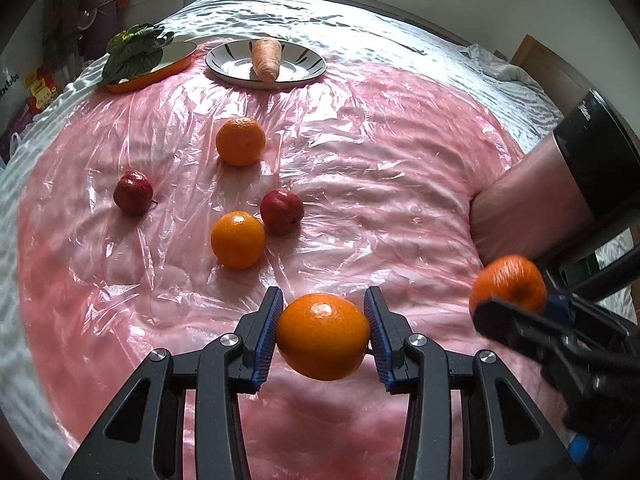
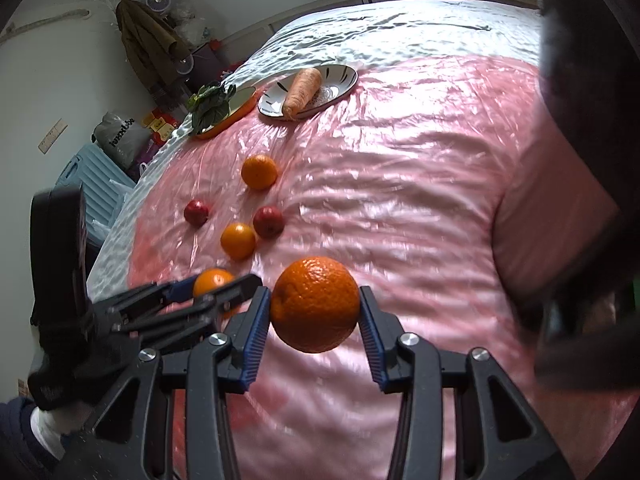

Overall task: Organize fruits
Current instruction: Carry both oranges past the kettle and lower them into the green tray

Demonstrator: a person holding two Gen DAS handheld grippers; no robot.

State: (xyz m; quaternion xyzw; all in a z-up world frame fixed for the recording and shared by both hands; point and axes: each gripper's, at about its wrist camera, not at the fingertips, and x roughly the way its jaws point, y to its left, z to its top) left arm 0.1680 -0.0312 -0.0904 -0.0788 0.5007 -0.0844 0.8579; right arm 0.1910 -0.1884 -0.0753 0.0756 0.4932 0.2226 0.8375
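My left gripper [image 1: 323,336] is shut on a smooth orange [image 1: 323,336] held above the pink plastic sheet [image 1: 400,168]. My right gripper [image 2: 315,304] is shut on a rougher, darker orange [image 2: 315,304]; it shows at the right of the left wrist view too, the orange [image 1: 507,284] blurred. On the sheet lie two more oranges [image 1: 240,141] [image 1: 237,239] and two red apples [image 1: 133,193] [image 1: 281,212], clustered left of centre. The left gripper with its orange [image 2: 212,282] appears at the lower left of the right wrist view.
At the far edge stand a striped plate [image 1: 308,65] holding a carrot [image 1: 265,58] and an orange-rimmed dish [image 1: 160,72] with a leafy green [image 1: 132,52]. A chair [image 1: 592,152] stands at the right. Bags and a coat [image 2: 148,48] crowd the left wall.
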